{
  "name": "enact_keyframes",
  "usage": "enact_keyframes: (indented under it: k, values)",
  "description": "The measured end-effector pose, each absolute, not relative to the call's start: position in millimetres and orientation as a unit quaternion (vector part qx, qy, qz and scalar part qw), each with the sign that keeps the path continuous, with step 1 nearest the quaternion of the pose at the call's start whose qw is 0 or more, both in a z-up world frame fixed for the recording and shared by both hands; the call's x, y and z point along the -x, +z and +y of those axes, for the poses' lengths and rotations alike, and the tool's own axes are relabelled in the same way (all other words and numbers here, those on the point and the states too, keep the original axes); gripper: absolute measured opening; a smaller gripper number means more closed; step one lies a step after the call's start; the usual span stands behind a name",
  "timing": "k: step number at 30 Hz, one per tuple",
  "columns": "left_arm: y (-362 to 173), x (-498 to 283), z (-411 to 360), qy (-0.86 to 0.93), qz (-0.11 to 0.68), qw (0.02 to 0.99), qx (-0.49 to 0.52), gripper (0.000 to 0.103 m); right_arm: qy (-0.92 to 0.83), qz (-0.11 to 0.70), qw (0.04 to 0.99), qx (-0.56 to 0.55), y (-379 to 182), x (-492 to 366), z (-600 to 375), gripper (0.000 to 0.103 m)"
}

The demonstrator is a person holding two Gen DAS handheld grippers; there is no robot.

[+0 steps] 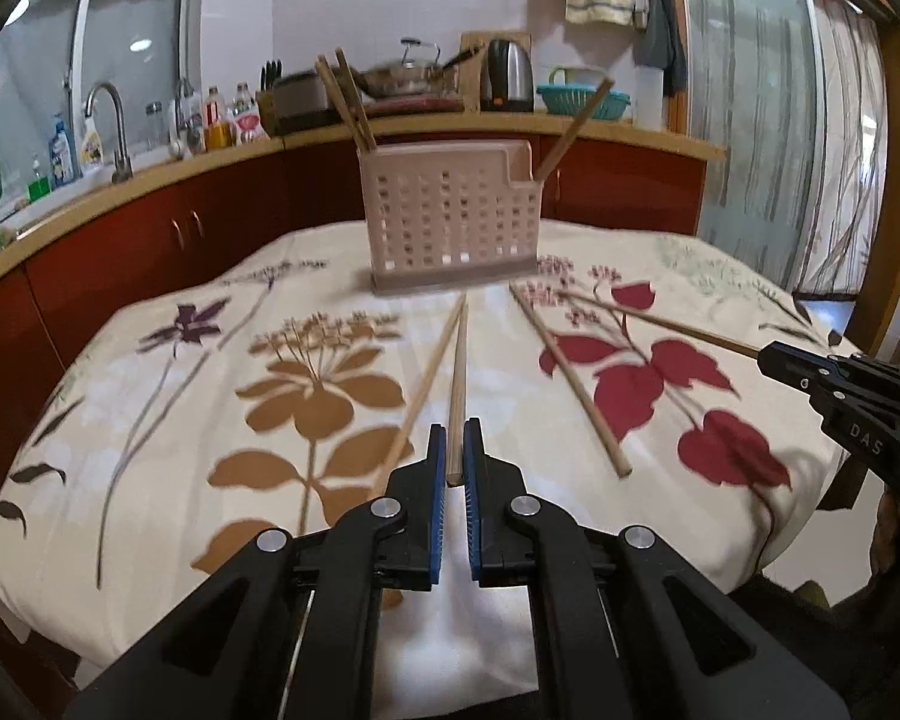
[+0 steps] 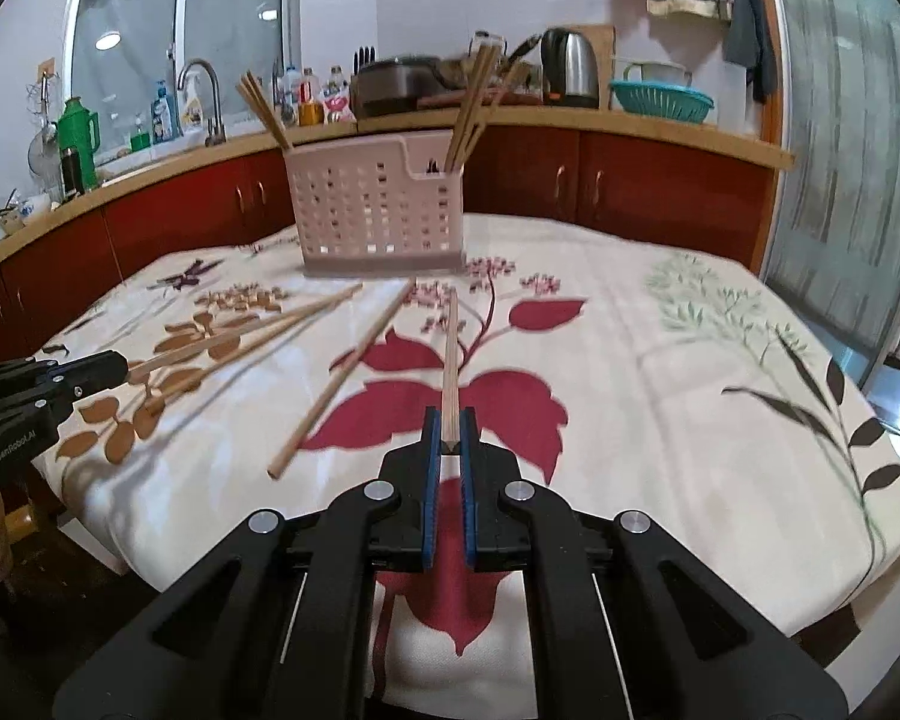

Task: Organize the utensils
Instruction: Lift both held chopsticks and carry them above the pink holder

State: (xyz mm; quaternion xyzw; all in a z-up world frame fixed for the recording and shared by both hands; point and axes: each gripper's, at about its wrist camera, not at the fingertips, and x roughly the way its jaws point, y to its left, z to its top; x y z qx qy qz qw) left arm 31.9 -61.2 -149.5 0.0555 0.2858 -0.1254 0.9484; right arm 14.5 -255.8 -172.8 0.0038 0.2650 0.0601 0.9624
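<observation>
A pink perforated utensil holder [image 1: 453,216] [image 2: 378,210] stands at the far side of the table with chopsticks upright in both end compartments. My left gripper [image 1: 455,438] is shut on the near end of a wooden chopstick [image 1: 459,384] that points toward the holder. My right gripper [image 2: 449,426] is shut on another chopstick [image 2: 450,360]; it also shows in the left wrist view [image 1: 768,354]. A loose chopstick [image 1: 426,378] lies beside the left one, and another [image 1: 570,384] [image 2: 342,372] lies between the grippers.
The table wears a floral cloth [image 1: 306,372] [image 2: 660,360]. Behind it runs a kitchen counter [image 1: 150,180] with a tap, bottles, a kettle [image 1: 510,75], pots and a teal basket [image 2: 660,99]. Table edges drop off left and right.
</observation>
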Motion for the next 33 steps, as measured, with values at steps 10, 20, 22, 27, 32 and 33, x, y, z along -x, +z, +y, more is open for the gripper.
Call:
enact_keyframes:
  k: [10, 20, 22, 27, 32, 33]
  values:
    - [-114, -28, -53, -0.120, 0.233, 0.964, -0.050, 0.006, 0.065, 0.227, 0.972, -0.006, -142, -9, -258, 0.007]
    - [-83, -47, -50, -0.128, 0.191, 0.972, -0.043, 0.006, 0.068, 0.203, 0.977, -0.015, -117, -26, -267, 0.007]
    - [-76, -54, -49, -0.130, 0.183, 0.974, -0.039, 0.006, 0.069, 0.196, 0.978, -0.018, -109, -33, -269, 0.007]
    - [-59, -75, -51, -0.131, 0.161, 0.977, -0.043, 0.006, 0.074, 0.182, 0.980, -0.020, -90, -54, -272, 0.007]
    - [-47, -95, -56, -0.137, 0.150, 0.978, -0.049, 0.006, 0.080, 0.170, 0.982, -0.010, -75, -76, -269, 0.007]
    - [-44, -99, -57, -0.138, 0.148, 0.978, -0.050, 0.006, 0.081, 0.167, 0.983, -0.007, -72, -80, -268, 0.007]
